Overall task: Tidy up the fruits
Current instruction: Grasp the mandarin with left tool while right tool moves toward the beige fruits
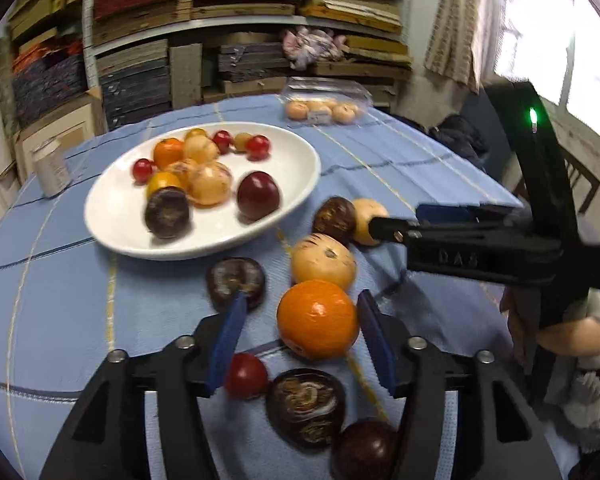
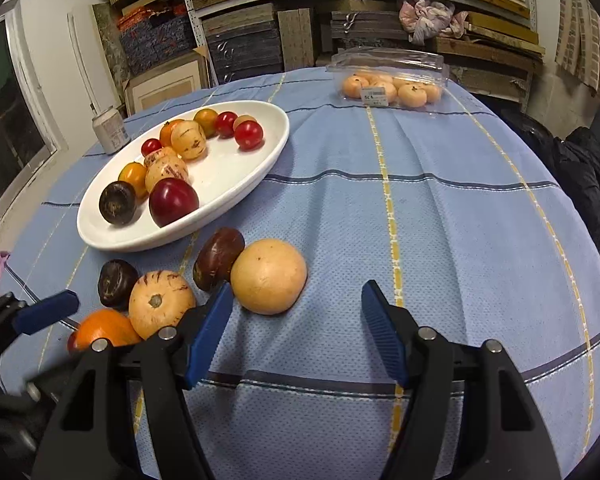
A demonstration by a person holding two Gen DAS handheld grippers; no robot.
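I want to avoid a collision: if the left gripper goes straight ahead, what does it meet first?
Most likely the orange, already between the open left gripper's fingers; the striped pale fruit sits just behind it.

The table [image 2: 440, 216] carries a blue checked cloth. Directly on it: a white plate [image 2: 236, 168] (holding fruit), a can [image 2: 109, 130], a clear punnet [image 2: 388, 76], and loose fruit [image 2: 268, 276] near the plate.

Mixed fruits fill the white plate [image 2: 260, 168]; an orange [image 1: 318, 318] and pale, dark fruits lie beside it.
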